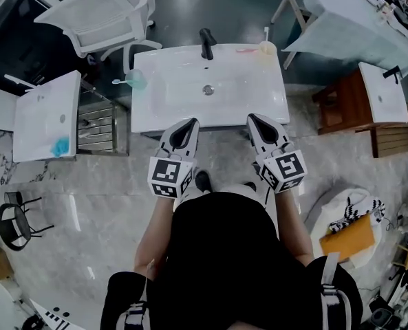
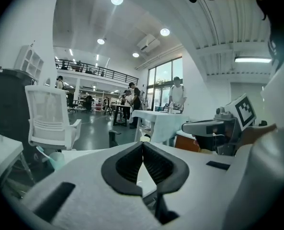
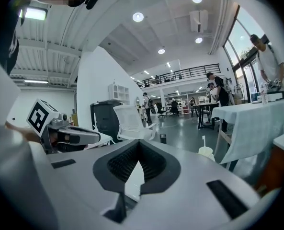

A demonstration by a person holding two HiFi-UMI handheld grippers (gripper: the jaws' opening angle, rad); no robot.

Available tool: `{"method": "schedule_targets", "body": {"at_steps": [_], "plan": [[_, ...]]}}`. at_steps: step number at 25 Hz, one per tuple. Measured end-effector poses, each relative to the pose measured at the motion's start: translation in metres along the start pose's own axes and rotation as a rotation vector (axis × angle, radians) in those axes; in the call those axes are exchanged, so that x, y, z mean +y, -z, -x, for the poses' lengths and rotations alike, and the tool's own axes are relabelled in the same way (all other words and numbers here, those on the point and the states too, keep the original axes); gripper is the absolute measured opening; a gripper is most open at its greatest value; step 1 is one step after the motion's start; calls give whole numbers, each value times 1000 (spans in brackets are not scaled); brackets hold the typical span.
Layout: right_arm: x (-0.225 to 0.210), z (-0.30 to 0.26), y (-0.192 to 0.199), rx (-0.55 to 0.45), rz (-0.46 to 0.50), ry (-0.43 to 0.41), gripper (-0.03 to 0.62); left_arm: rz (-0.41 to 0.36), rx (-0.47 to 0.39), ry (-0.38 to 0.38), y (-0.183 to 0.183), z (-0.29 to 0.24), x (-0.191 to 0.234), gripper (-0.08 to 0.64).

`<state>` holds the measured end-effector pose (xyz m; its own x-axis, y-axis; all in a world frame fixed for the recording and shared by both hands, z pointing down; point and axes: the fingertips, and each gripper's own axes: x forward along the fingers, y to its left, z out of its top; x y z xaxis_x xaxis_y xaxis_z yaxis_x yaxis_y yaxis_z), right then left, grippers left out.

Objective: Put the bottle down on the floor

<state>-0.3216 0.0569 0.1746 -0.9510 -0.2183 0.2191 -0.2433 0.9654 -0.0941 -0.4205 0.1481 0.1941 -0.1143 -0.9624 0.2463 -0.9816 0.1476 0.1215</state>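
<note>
A pale yellowish bottle (image 1: 266, 47) with a thin white spout stands on the back right corner of the white sink top (image 1: 259, 102). The bottle (image 3: 206, 152) also shows in the right gripper view, ahead and to the right of the jaws. My left gripper (image 1: 192, 122) hovers over the sink's front edge at the left, shut, its jaws meeting with nothing between them (image 2: 142, 143). Beside it, my right gripper (image 1: 252, 117) is shut and empty too (image 3: 139, 142). Both are well short of the bottle.
A black faucet (image 1: 207, 43) rises at the sink's back. A teal cup (image 1: 136, 80) sits at its left edge. Around stand a white office chair (image 1: 100, 16), a second basin (image 1: 45, 115) at left, a wooden cabinet (image 1: 348, 105) and a cloth-covered table (image 1: 348, 12) at right.
</note>
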Motion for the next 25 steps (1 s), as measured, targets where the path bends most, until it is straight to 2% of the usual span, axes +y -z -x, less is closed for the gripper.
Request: {"method": "schedule_targets", "body": {"at_steps": [8,25], "plan": [[34,-24,5,15,10,14,3,5,-14,13,1,24,37,20],[55,-32,10,41,20,30,3,31,-7,59,10,33,49,20]]}}
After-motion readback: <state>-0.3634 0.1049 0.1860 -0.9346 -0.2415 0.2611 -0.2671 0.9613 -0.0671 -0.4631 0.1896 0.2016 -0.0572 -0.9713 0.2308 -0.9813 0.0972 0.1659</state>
